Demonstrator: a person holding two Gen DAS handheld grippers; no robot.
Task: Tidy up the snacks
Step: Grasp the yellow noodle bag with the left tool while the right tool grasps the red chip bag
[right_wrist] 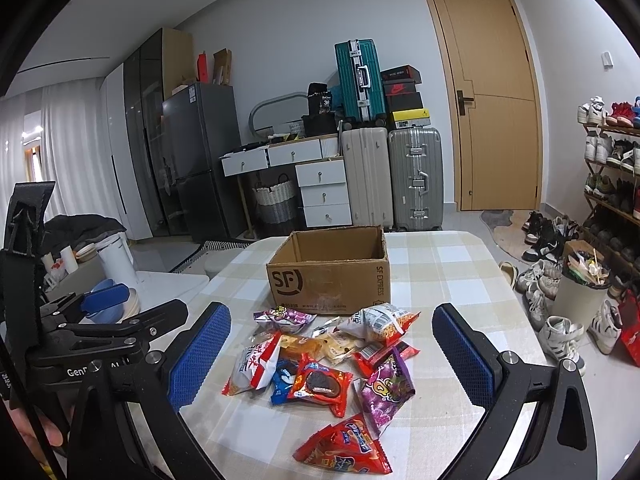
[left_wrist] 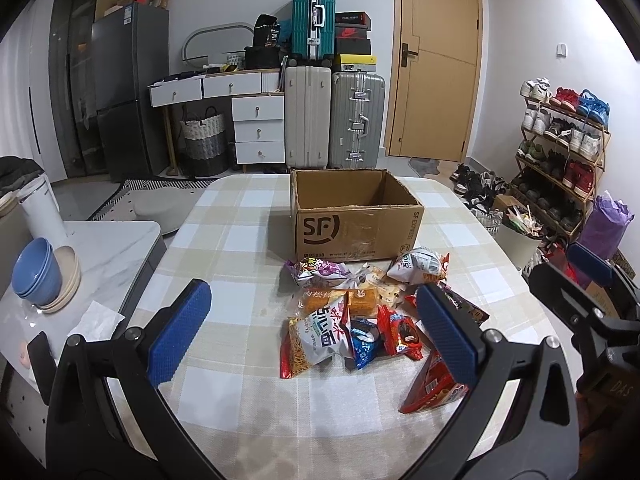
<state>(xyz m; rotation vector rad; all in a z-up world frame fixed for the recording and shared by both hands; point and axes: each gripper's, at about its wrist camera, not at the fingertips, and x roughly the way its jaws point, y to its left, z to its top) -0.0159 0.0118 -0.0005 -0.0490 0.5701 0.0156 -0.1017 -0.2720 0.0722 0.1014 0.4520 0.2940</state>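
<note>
- Snacks [left_wrist: 360, 312] lie heaped on the checked tablecloth [left_wrist: 224, 240] just in front of the open cardboard box [left_wrist: 356, 216], seen from my left wrist. My left gripper [left_wrist: 316, 332] hangs over them with its blue pads spread wide, holding nothing.
- They look light, crinkly and slippery, and the puffed noodle bag [left_wrist: 316, 340] would crush under a hard squeeze, so I would pinch each packet by a sealed edge or corner.
- My right pad covers part of the red triangular packet [left_wrist: 432, 388], and overlapping packets hide each other's edges. The box floor is out of sight.
- From my right wrist, the same pile sits between my right gripper's [right_wrist: 332, 360] parted pads, which are likewise empty. The red cookie packet [right_wrist: 320, 386] lies on top and free, an easy first grab by its crimped end.
- Here too the box's inside is hidden; it is probably empty. The left gripper shows at the left edge, cut off.
</note>
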